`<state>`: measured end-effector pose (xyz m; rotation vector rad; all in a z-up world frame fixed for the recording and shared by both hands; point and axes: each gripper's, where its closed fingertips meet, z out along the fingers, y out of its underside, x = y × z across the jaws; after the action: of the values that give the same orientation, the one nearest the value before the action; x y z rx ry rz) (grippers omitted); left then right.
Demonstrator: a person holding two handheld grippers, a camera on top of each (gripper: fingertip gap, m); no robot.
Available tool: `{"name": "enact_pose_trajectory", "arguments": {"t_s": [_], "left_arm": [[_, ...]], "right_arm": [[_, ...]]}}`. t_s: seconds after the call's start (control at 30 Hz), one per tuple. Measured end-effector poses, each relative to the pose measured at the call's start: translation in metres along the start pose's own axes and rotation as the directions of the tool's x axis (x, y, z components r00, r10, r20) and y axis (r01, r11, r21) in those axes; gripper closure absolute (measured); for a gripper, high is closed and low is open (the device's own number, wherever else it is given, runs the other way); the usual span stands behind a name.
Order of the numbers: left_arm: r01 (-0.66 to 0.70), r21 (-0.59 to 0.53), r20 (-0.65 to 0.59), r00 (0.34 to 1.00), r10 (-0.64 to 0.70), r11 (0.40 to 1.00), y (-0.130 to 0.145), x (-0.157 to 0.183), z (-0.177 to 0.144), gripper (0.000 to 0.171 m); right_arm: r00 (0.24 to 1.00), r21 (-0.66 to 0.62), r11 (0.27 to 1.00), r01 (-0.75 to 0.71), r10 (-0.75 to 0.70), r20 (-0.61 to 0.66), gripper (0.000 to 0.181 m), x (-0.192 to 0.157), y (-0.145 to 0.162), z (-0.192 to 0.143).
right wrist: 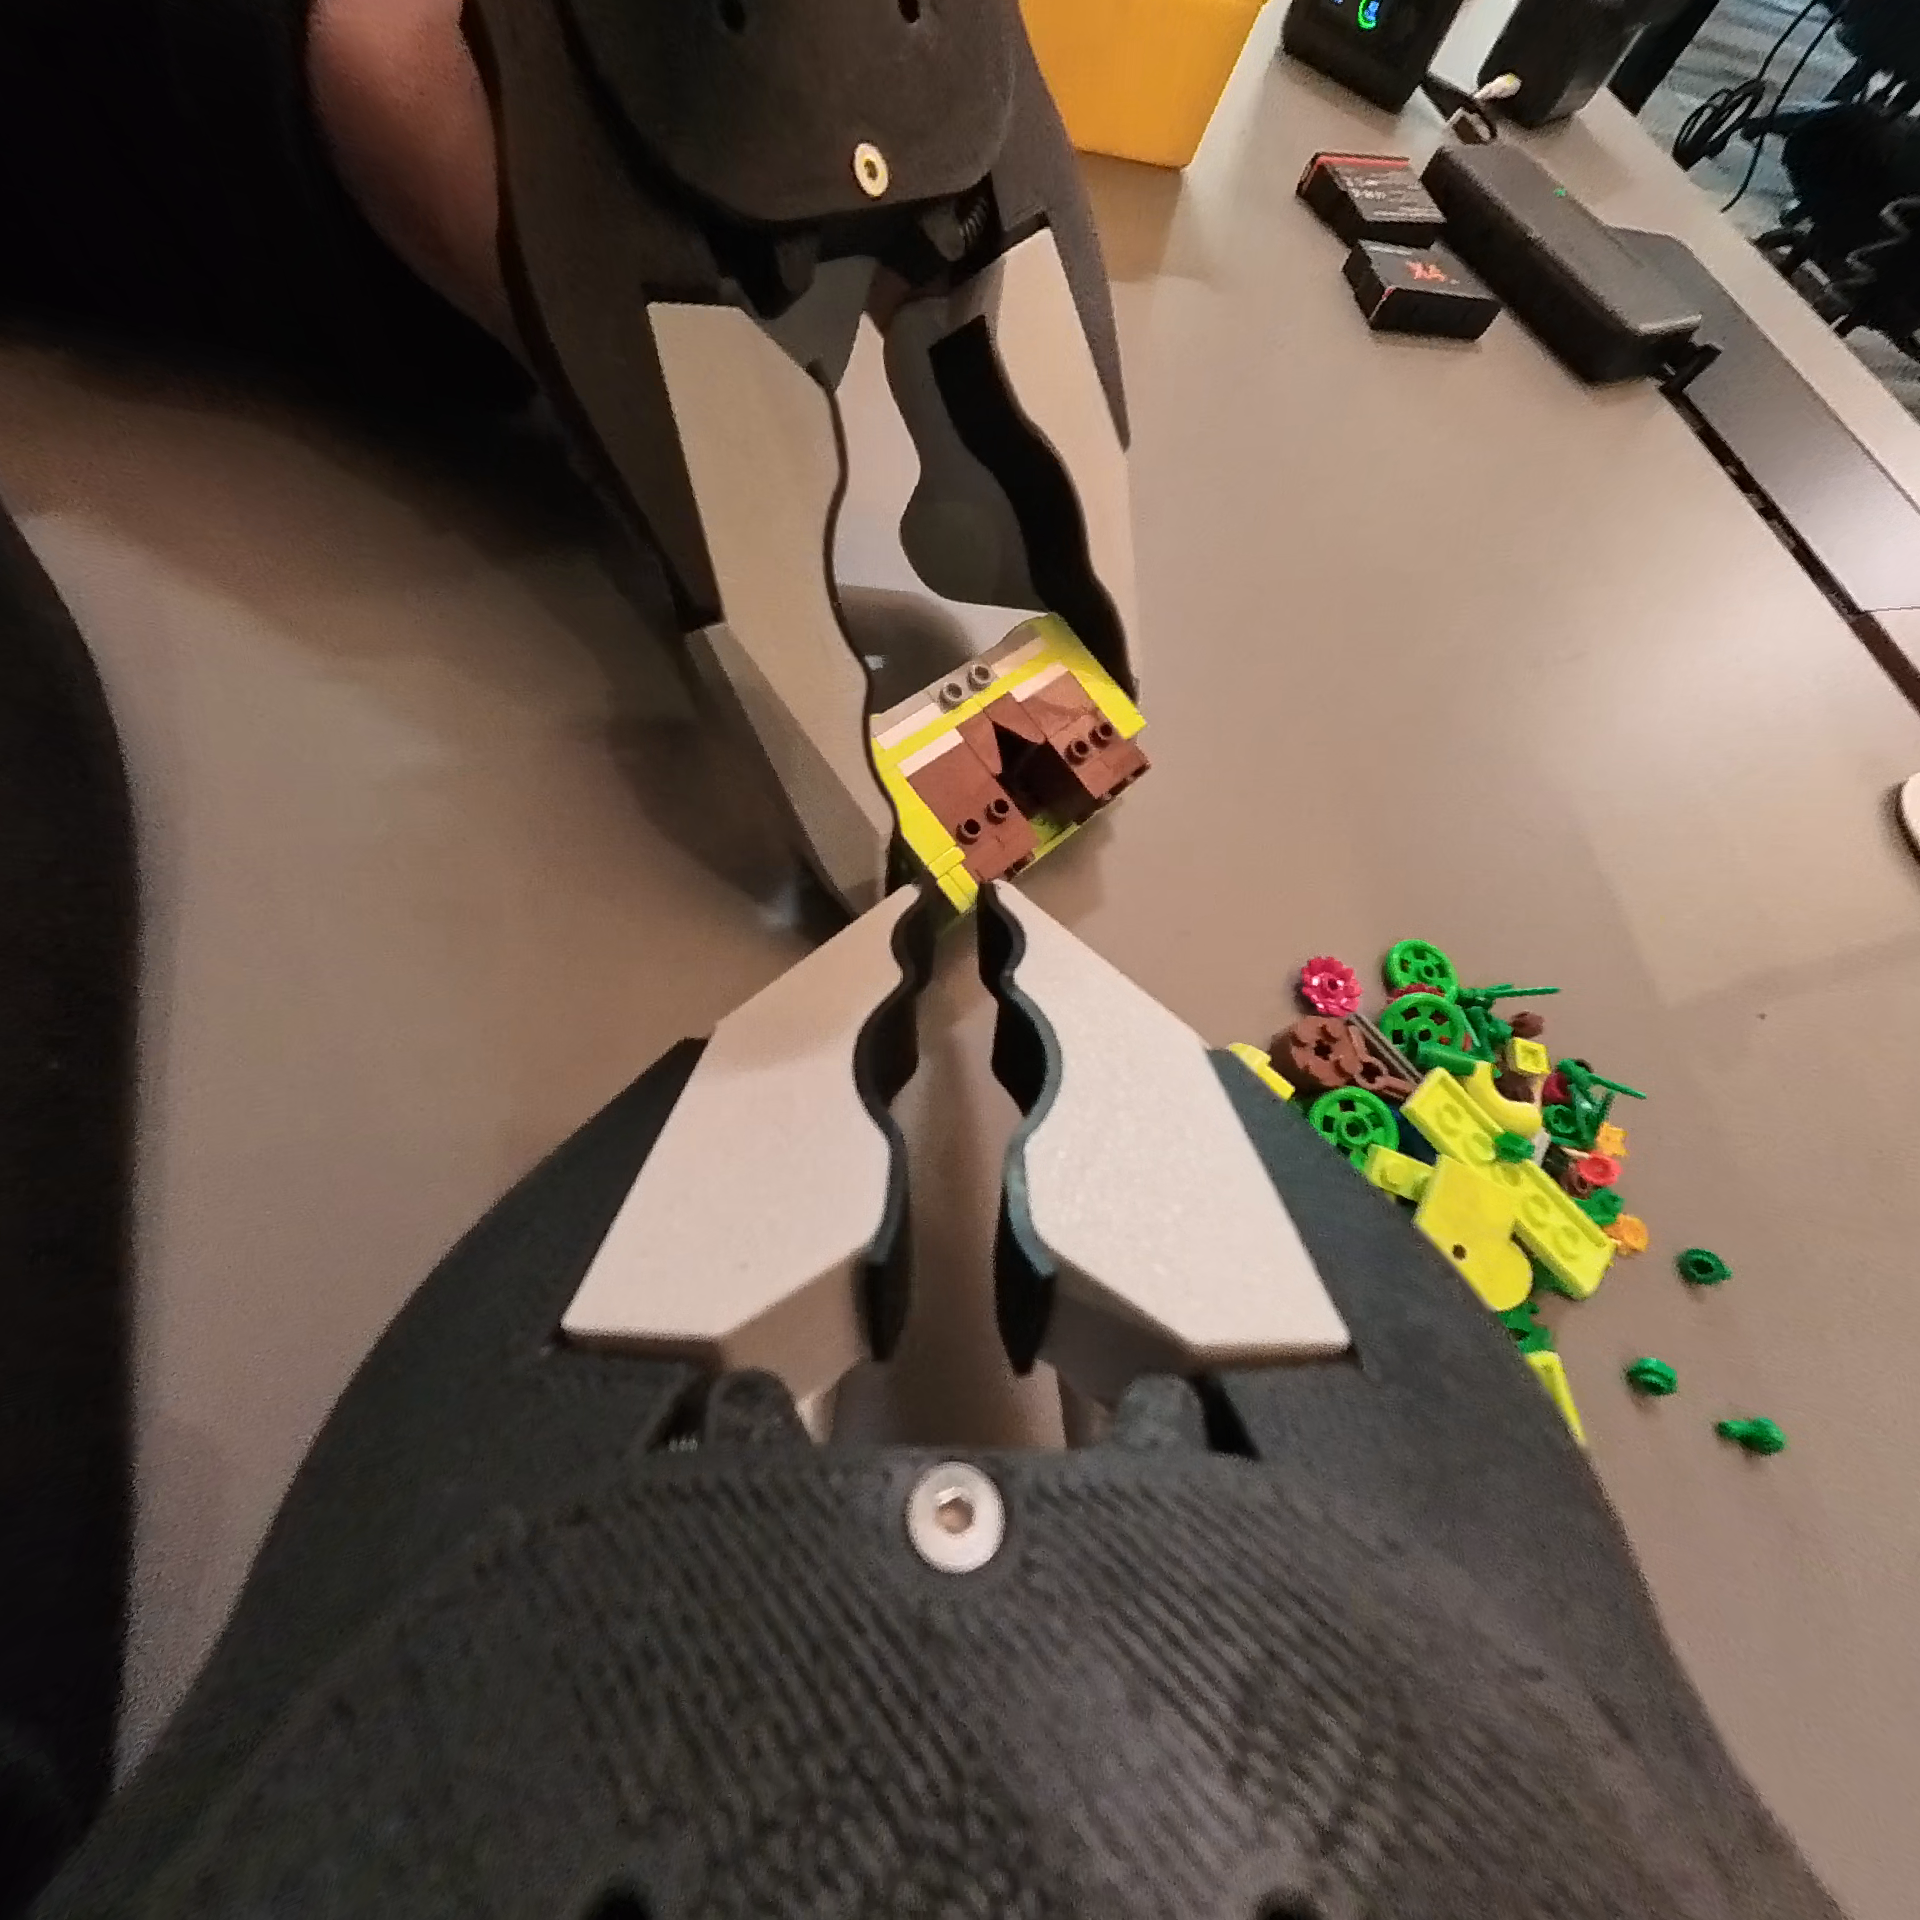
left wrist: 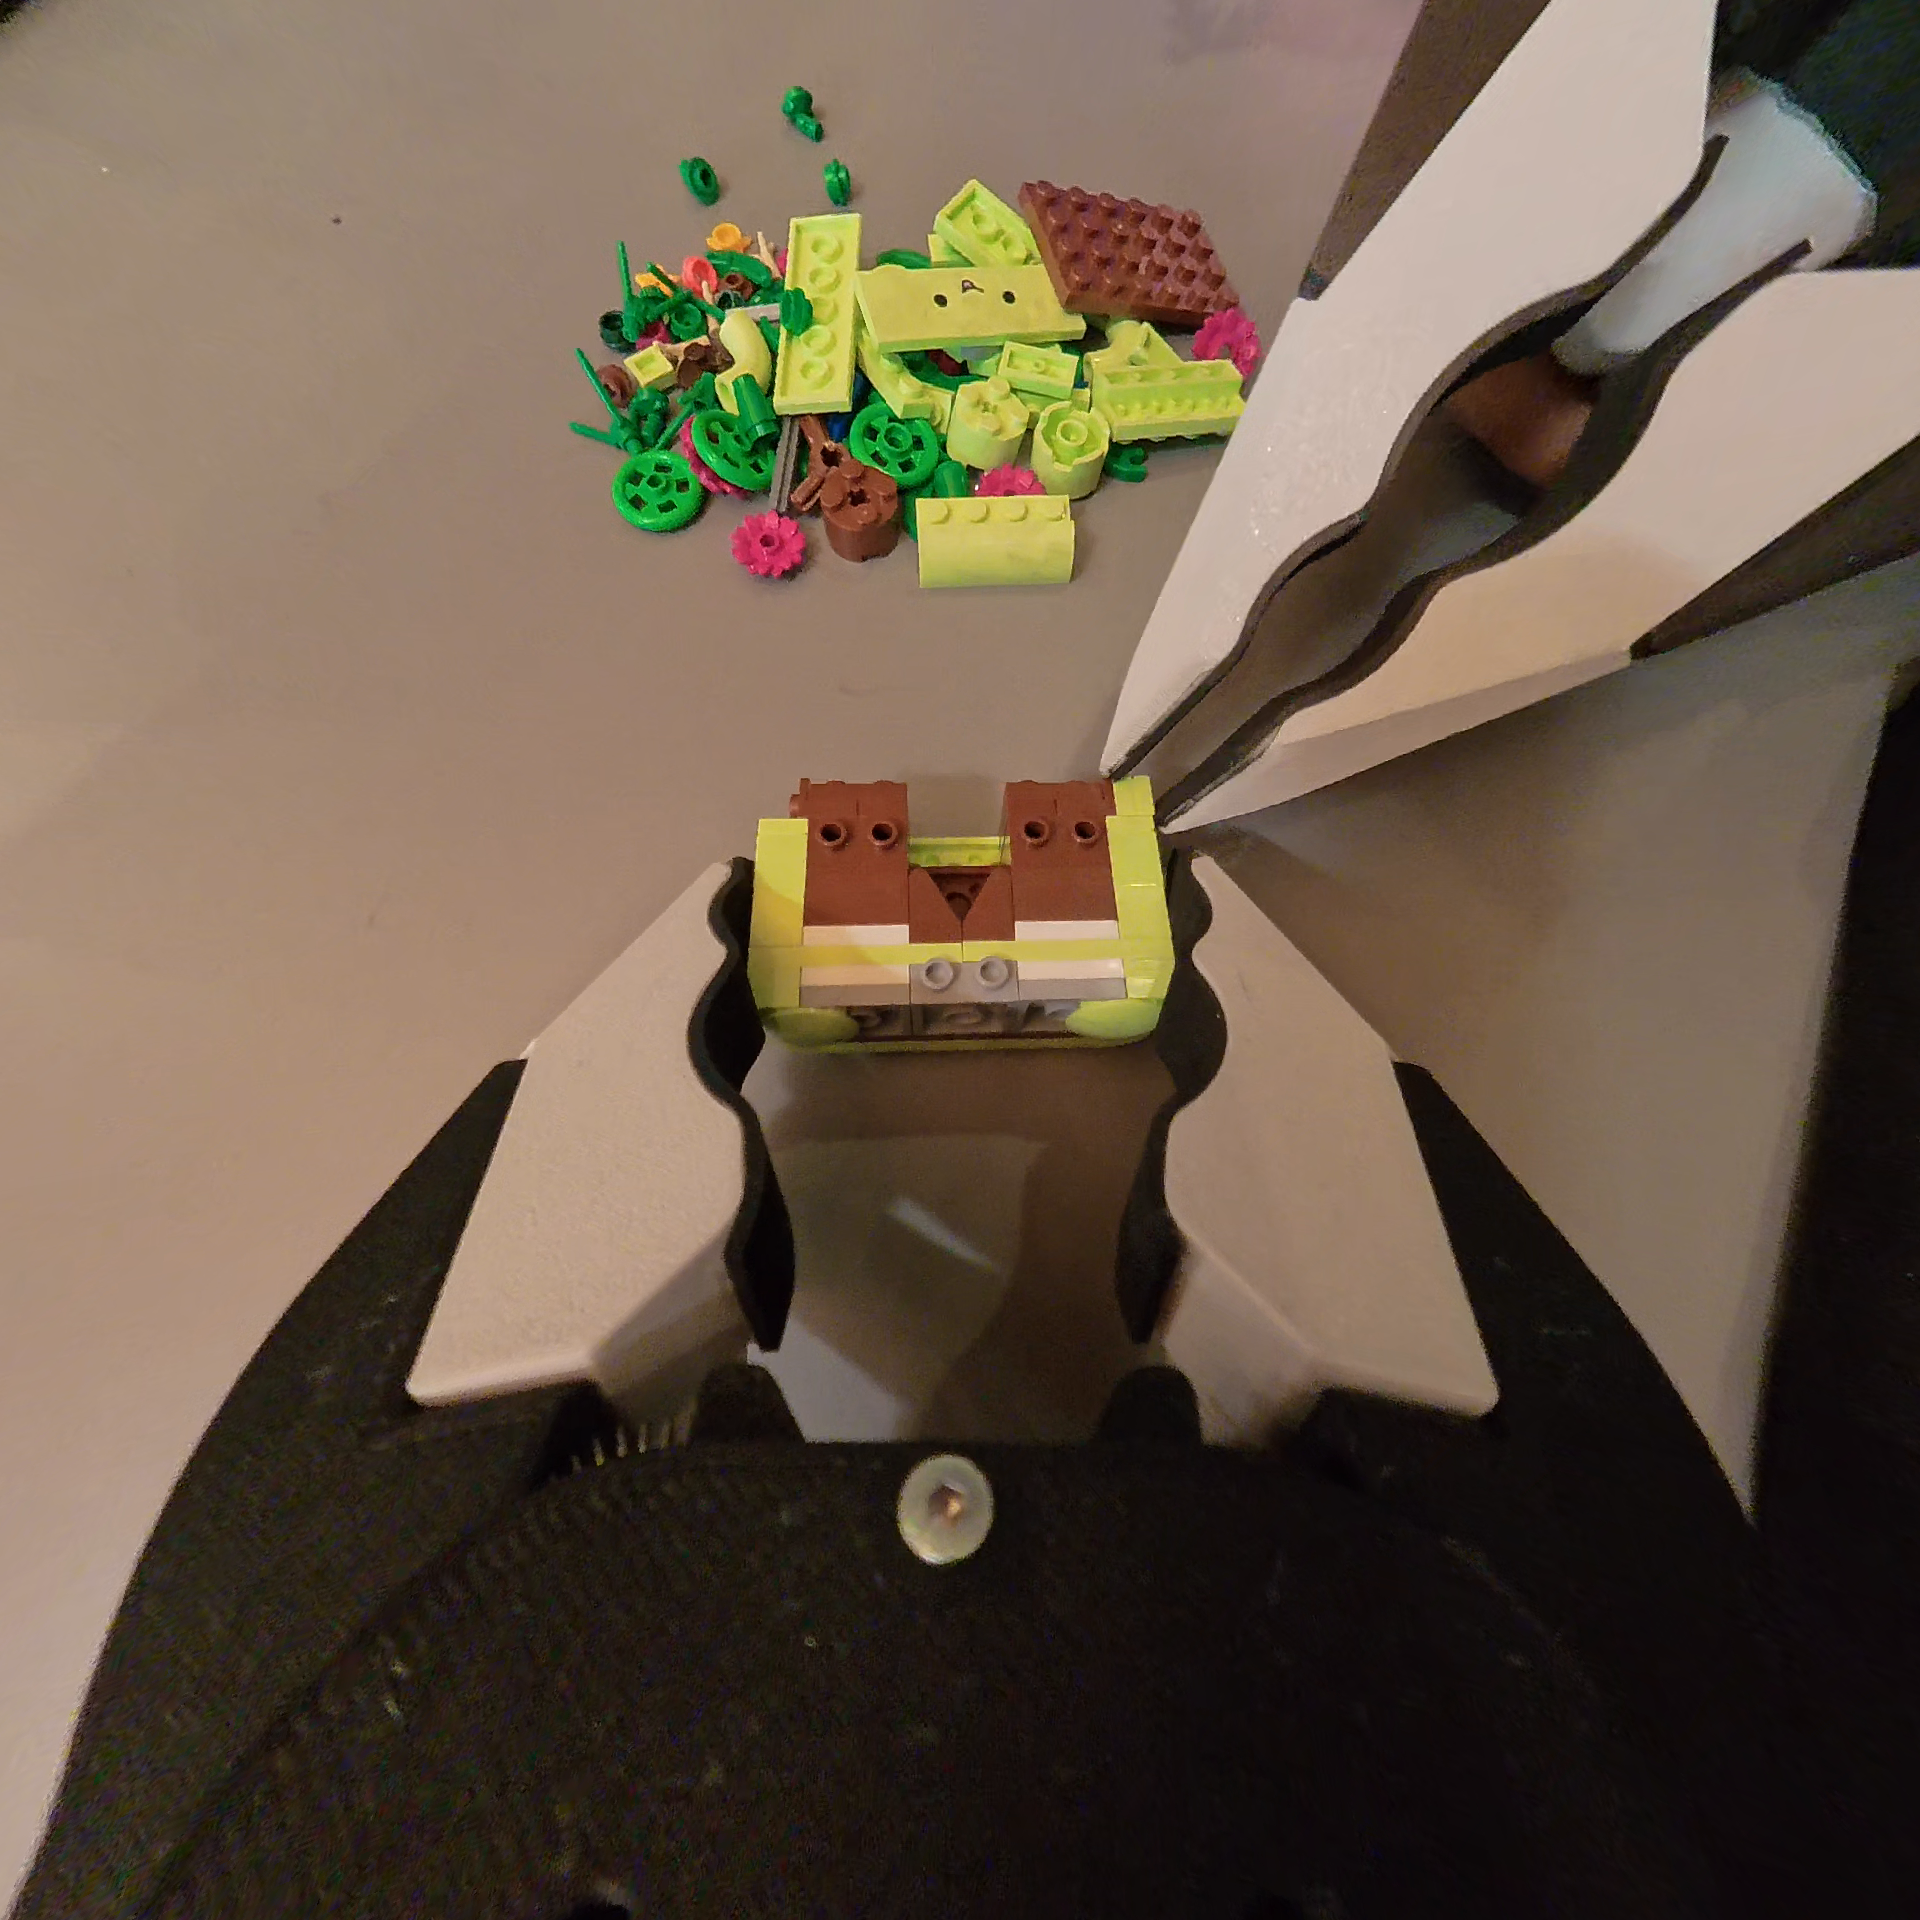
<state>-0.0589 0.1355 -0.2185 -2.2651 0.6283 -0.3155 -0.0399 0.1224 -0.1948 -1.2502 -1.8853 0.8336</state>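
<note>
My left gripper [left wrist: 961,883] is shut on a small brick assembly [left wrist: 961,935]. It is lime green with brown sloped bricks and grey and white strips, and the fingers clamp its two sides over the grey table [left wrist: 312,623]. My right gripper [left wrist: 1135,798] comes in from the upper right, nearly closed. Its tips pinch the lime corner at the assembly's far right. In the right wrist view my right gripper [right wrist: 951,904] meets the assembly [right wrist: 997,769] at its near lime edge. The left gripper [right wrist: 1008,769] holds it from above.
A pile of loose bricks [left wrist: 914,364], lime, green, brown and pink, lies farther back on the table with a brown studded plate [left wrist: 1132,249]; it also shows in the right wrist view [right wrist: 1475,1153]. A yellow bin [right wrist: 1143,73], small black boxes [right wrist: 1418,286] and a long black case [right wrist: 1558,260] stand by the far edge. My two grippers' fingertips are within a few centimetres of each other.
</note>
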Motion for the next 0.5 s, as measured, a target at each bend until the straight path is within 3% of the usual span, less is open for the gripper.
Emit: {"name": "enact_pose_trajectory", "arguments": {"t_s": [0.5], "left_arm": [[-0.008, -0.001, -0.013, 1.0, 0.008, 1.0, 0.001, 0.0002, -0.0004, 0.093]], "right_arm": [[0.994, -0.002, 0.999, -0.044, 0.044, 0.101, 0.178, -0.0086, 0.004, -0.0062]]}}
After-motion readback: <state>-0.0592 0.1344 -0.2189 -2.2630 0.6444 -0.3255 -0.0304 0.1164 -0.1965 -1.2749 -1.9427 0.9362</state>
